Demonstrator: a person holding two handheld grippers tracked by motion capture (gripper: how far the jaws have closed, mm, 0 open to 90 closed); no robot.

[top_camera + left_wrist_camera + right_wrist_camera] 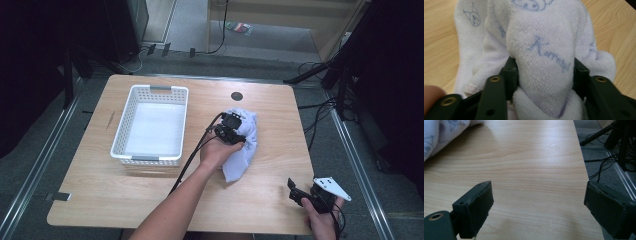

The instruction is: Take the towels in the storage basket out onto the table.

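Left gripper (pixel 544 75) clamped on fold of white towel (pixel 245 142); towel's long axis laid near-to-far on table (pixel 150 195). Right gripper (pixel 537 207) held wide, nothing gripped.

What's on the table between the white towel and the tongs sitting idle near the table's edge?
Nothing: the high view shows bare wood between the towel and the right tongs, and the right gripper view shows the same bare table.
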